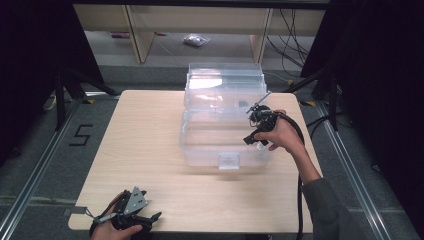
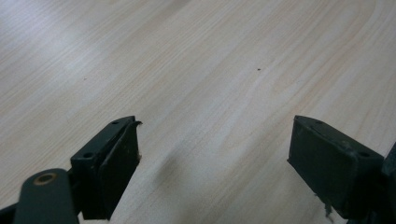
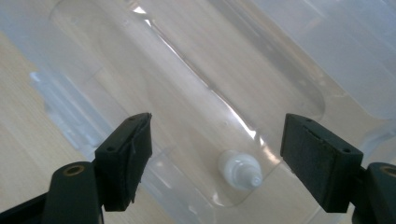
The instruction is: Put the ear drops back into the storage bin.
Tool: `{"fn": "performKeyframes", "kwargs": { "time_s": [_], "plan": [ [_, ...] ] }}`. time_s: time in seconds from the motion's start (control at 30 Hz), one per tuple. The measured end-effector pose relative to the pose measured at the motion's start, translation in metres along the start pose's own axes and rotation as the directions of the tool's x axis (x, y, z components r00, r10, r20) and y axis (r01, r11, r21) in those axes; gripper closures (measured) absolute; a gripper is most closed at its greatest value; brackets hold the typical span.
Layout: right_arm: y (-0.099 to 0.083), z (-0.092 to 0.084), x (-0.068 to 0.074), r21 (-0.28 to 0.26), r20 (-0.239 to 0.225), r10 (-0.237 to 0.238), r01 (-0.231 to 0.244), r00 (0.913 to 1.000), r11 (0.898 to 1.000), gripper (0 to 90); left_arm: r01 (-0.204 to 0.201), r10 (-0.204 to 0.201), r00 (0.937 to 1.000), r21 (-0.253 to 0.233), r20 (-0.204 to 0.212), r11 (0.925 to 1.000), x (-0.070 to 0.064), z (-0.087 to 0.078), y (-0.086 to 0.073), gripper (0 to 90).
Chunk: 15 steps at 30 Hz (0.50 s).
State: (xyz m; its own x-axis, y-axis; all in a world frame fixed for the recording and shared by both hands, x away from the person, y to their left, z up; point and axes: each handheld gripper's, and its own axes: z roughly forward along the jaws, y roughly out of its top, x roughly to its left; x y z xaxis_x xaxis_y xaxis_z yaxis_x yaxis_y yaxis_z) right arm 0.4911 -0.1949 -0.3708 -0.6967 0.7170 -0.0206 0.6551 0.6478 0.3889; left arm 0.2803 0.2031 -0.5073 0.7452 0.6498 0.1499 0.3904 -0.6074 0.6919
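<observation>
A clear plastic storage box [image 1: 200,150] stands at the table's middle right with its lid [image 1: 225,82] tipped up behind it. A hand holds my right gripper [image 1: 252,136] over the box's right side. In the right gripper view its jaws [image 3: 217,126] stand wide apart above the box's floor [image 3: 187,84], and a small white dropper bottle [image 3: 239,169] lies on its side on that floor, below them and untouched. My left gripper [image 1: 152,219] rests in a hand at the table's front left corner. Its jaws [image 2: 215,135] are open over bare wood, with nothing between them.
The light wooden table [image 1: 145,145] is bare to the left of the box and in front of it. A latch tab [image 1: 229,161] sticks out from the box's front wall. Black cables trail off the table's right edge, and shelving legs stand beyond the far edge.
</observation>
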Motion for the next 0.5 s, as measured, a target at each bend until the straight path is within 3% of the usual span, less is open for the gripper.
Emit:
{"fn": "performKeyframes", "kwargs": {
  "time_s": [0.07, 0.1, 0.27, 0.33, 0.37, 0.43, 0.5],
  "plan": [
    [0.000, -0.001, 0.004, -0.001, 0.000, 0.009, -0.009, 1.0000, 1.000, 25.3, 0.000, 0.000, 1.0000, 0.000, 0.000, 1.0000, 0.000, 0.000, 0.000, 15.7],
    [-0.001, -0.001, 0.002, -0.022, -0.003, -0.014, 0.014, 0.9999, 1.000, 25.2, -0.001, 0.001, 1.0000, 0.000, -0.001, 1.0000, 0.000, 0.000, 0.000, 15.7],
    [-0.005, -0.001, 0.006, -0.032, -0.016, 0.013, -0.013, 0.9998, 0.999, 25.1, 0.003, -0.003, 1.0000, -0.001, -0.002, 1.0000, 0.000, 0.000, 0.000, 15.7],
    [-0.007, -0.001, 0.005, -0.053, -0.021, -0.025, 0.024, 0.9995, 0.998, 25.1, 0.006, -0.006, 1.0000, -0.004, 0.001, 1.0000, -0.001, 0.000, 0.000, 15.7],
    [-0.008, -0.003, 0.006, -0.045, -0.026, 0.003, -0.004, 0.9997, 0.999, 25.1, 0.005, -0.005, 1.0000, -0.006, -0.001, 1.0000, -0.001, 0.000, 0.000, 15.7],
    [-0.010, -0.003, 0.005, -0.073, -0.026, -0.020, 0.018, 0.9995, 0.997, 25.1, 0.005, -0.005, 1.0000, -0.004, 0.002, 1.0000, -0.001, 0.000, 0.000, 15.7],
    [-0.013, -0.006, 0.008, -0.063, -0.032, 0.014, -0.016, 0.9994, 0.998, 24.7, 0.012, -0.012, 0.9999, -0.005, 0.002, 0.9999, -0.001, 0.000, 0.000, 15.7]
  ]
}}
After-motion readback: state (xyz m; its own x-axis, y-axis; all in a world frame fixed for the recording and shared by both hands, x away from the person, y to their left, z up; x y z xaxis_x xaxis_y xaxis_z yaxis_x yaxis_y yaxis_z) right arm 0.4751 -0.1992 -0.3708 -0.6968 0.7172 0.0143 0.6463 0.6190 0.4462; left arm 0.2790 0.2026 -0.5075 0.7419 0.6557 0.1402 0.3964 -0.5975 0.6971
